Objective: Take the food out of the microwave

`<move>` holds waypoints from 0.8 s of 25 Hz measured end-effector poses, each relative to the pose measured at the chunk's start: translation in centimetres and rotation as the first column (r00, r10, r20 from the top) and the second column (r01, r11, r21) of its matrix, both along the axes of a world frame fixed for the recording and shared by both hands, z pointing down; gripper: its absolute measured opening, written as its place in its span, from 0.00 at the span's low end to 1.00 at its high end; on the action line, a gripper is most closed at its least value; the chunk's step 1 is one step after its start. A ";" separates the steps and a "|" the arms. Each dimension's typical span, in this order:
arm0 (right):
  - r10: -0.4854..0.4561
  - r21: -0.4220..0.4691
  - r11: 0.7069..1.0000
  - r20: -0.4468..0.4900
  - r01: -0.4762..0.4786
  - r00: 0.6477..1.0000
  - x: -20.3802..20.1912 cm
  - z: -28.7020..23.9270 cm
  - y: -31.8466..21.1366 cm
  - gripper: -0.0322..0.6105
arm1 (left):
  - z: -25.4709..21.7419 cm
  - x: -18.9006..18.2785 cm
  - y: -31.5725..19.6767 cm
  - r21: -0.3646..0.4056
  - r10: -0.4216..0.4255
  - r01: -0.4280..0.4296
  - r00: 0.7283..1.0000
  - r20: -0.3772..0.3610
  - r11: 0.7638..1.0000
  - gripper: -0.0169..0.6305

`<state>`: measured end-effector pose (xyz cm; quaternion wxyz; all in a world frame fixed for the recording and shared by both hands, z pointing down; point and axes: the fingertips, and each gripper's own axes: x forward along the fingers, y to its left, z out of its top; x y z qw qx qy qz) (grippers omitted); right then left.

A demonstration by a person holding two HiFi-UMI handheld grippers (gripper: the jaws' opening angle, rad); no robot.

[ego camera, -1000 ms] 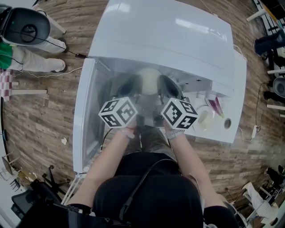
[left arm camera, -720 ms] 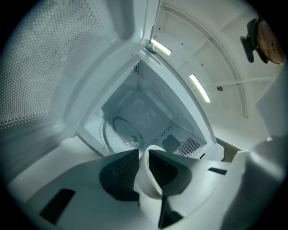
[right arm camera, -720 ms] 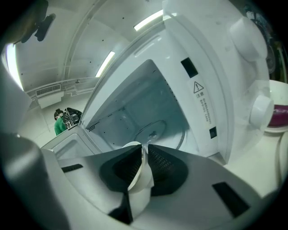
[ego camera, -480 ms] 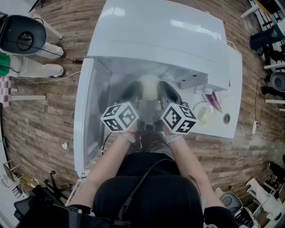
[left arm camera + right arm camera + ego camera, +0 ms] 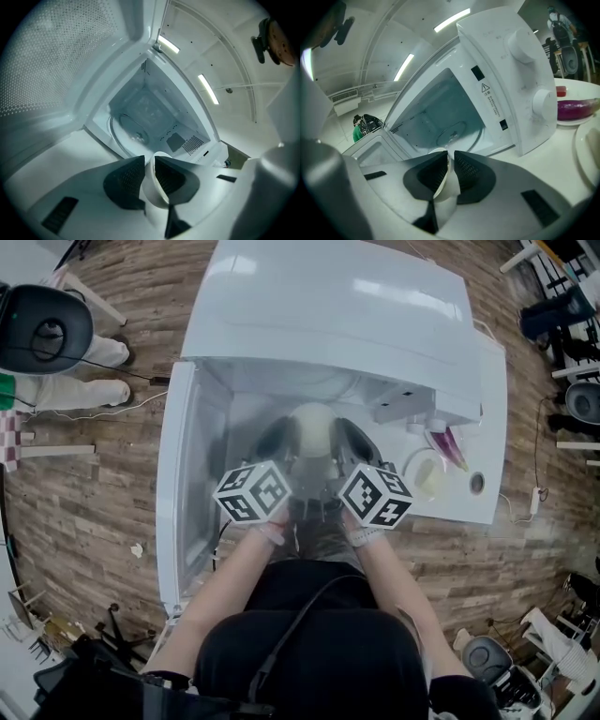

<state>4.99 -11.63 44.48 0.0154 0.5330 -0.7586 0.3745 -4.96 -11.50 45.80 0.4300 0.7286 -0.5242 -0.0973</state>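
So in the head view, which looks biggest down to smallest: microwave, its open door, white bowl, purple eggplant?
1. microwave
2. open door
3. white bowl, nearer the camera, which may flatter it
4. purple eggplant

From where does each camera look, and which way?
Head view: on the head, steeply down onto the microwave; shows arms, left hand-held gripper, right hand-held gripper.
Left gripper view: on the left one, facing into the microwave; own jaws clamp the bowl.
Right gripper view: on the right one, likewise.
Both gripper views share turntable and bowl.
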 end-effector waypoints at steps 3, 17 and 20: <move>0.014 -0.025 1.000 0.010 -0.014 1.000 0.3 0.6 0.8 0.14 | 0.6 0.2 0.6 -0.018 0.012 -0.012 1.000 -0.004 1.000 0.14; 0.031 -0.105 0.994 0.021 -0.028 0.999 0.0 3.1 2.9 0.14 | 3.2 0.1 2.7 -0.087 0.038 -0.039 0.999 -0.006 0.995 0.14; 0.036 -0.119 0.992 0.018 -0.034 0.999 0.3 3.5 3.1 0.14 | 3.6 0.2 2.9 -0.105 0.044 -0.045 0.999 -0.016 0.993 0.14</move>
